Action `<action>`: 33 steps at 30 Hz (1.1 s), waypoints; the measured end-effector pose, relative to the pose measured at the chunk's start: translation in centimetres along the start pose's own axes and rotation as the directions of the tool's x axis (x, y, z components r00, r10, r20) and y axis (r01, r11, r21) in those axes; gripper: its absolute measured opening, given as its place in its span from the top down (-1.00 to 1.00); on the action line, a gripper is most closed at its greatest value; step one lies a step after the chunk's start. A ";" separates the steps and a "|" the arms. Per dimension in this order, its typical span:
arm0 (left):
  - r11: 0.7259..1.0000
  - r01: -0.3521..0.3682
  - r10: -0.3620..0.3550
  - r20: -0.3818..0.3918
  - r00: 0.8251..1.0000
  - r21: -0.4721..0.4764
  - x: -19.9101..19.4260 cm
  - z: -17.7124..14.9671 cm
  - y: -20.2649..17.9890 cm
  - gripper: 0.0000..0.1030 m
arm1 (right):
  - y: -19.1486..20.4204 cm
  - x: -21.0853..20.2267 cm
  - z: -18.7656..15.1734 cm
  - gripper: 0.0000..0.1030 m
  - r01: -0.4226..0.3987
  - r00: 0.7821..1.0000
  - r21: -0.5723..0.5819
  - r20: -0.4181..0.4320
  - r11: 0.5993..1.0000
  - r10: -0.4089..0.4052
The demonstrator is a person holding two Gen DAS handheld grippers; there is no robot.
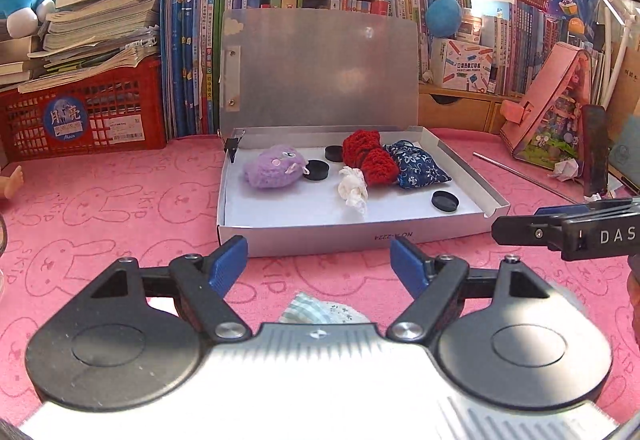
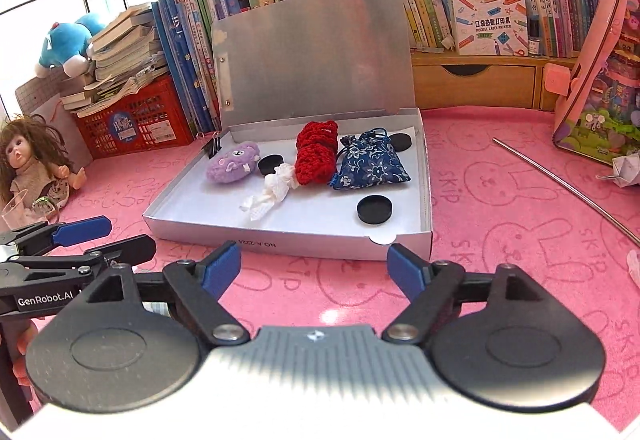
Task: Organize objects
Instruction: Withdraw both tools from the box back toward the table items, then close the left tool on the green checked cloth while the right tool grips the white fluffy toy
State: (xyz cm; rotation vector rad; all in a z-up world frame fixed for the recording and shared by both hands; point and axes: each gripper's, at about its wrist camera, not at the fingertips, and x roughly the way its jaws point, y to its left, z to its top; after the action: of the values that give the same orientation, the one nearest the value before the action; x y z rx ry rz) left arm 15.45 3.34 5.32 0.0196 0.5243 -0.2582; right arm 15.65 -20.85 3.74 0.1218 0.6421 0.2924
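Left wrist view shows the left gripper [image 1: 319,260] with its blue pads spread wide and nothing between them, only pink tablecloth [image 1: 120,208]. Straight ahead of the fingertips sits the open silver box [image 1: 360,230], its lid propped upright against the row of books [image 1: 188,52], presumably so both hands can reach in freely. Inside, beyond the left finger, lies the purple plush [image 1: 274,166]; ahead of the gap are the crumpled white tissue [image 1: 354,188] and the red knitted piece [image 1: 366,156], the blue floral pouch [image 1: 418,168] touching its far side. Three black discs [image 1: 445,200] are scattered among them. Gathered in one shallow tray, these look like things already sorted, though I cannot say whether more must go in or come out.

Right wrist view has the right gripper [image 2: 314,266] equally wide and empty, short of the box's front wall. The other tool pokes in beside its left finger.

Under the left gripper's body a scrap of checked cloth [image 1: 320,310] peeks out, mostly hidden, so its nature is unclear. A doll [image 2: 34,164] sits far off the right gripper's left finger, a thin metal rod [image 2: 560,184] lies well off its right finger, and the small print on the box's front wall cannot be read with certainty.
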 end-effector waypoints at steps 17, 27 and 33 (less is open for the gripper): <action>0.998 -0.060 0.059 0.037 0.998 0.014 -3.2 -4.8 0.7 -0.61 | 1.8 -3.1 -5.8 -0.96 0.104 0.993 -0.141 0.062 0.984 -0.096; 0.997 -0.081 0.081 0.019 0.997 0.016 -3.2 -6.3 1.2 -0.68 | 1.2 -3.0 -7.5 -1.00 0.122 0.992 -0.123 0.032 0.985 -0.119; 0.996 -0.090 0.090 -0.009 0.996 0.012 -2.7 -6.3 1.2 -0.69 | 1.3 -2.2 -8.4 -1.00 0.123 0.992 -0.102 -0.001 0.987 -0.124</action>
State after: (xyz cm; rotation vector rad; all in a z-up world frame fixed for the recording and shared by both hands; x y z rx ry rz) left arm 10.44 5.71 1.15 0.0551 0.5302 -0.1732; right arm 8.54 -20.07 -1.41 -0.0165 0.6383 0.2052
